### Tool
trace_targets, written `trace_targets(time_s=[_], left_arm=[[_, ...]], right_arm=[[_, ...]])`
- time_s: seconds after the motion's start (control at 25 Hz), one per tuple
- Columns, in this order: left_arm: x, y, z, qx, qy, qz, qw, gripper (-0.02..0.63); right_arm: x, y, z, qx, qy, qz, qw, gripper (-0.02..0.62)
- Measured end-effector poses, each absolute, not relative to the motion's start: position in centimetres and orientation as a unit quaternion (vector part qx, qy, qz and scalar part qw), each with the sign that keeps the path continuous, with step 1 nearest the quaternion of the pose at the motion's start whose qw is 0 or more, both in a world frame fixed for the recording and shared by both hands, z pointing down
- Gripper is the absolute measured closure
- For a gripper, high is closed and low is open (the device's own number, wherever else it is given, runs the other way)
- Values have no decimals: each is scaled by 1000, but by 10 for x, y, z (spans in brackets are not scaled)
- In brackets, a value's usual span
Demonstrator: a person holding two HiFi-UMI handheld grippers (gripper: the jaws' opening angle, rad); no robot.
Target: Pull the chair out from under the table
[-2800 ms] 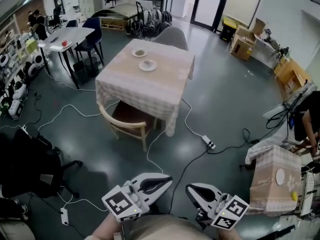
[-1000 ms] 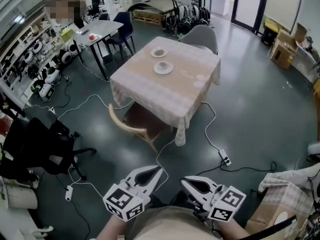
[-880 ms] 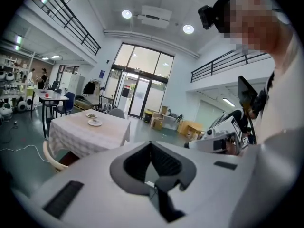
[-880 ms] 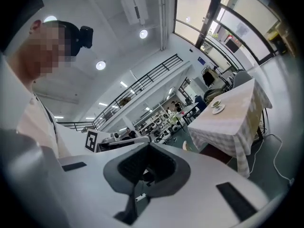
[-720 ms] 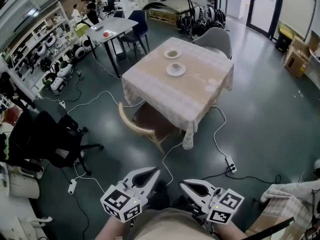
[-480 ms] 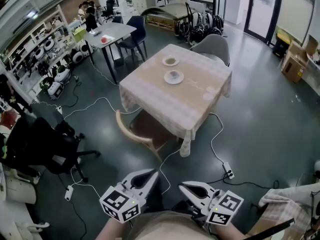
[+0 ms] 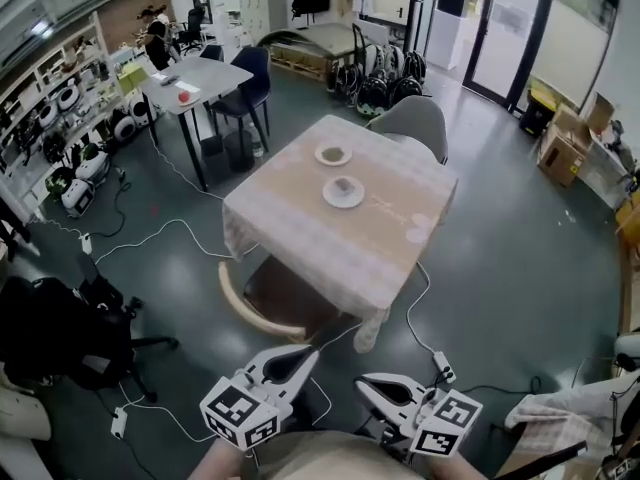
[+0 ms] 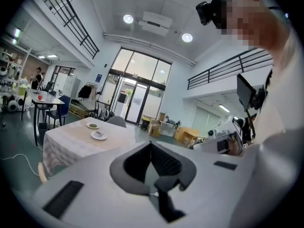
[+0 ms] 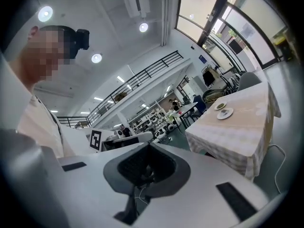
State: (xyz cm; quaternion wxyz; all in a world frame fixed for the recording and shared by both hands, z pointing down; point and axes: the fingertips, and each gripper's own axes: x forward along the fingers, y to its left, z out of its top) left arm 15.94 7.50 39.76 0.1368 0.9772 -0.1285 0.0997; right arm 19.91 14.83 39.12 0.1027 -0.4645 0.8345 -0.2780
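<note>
The wooden chair (image 7: 262, 311) is tucked under the near side of the square table (image 7: 385, 258), which has a checked cloth. Only the chair's curved backrest and dark seat show. Both grippers hang low at the bottom of the head view, well short of the chair. My left gripper (image 7: 312, 351) is shut with nothing in it and points toward the table. My right gripper (image 7: 360, 381) is shut and empty too. In the left gripper view the jaws (image 8: 151, 144) meet at a point, with the table (image 8: 66, 144) beyond. The right gripper view shows the same table (image 9: 237, 129).
Two plates (image 7: 343, 191) sit on the cloth. A grey chair (image 7: 412, 123) stands at the far side. Cables and a power strip (image 7: 441, 367) lie on the floor near the table. A black office chair (image 7: 70, 338) is at left, a grey desk (image 7: 190, 76) behind.
The table and the wooden chair have come nearer and lower in the head view. Both grippers stay shut and side by side at the bottom.
</note>
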Motion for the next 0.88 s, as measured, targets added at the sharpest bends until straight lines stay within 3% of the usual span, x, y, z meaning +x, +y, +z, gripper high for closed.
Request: trace_targets(time_s=[0.48, 0.88], left_arm=[[95, -65, 395, 971, -139, 80, 177, 600], [54, -123, 409, 956, -185, 71, 217, 600]], right_arm=[[143, 10, 379, -462, 838, -284, 56, 586], [110, -33, 388, -449, 843, -294, 32, 586]])
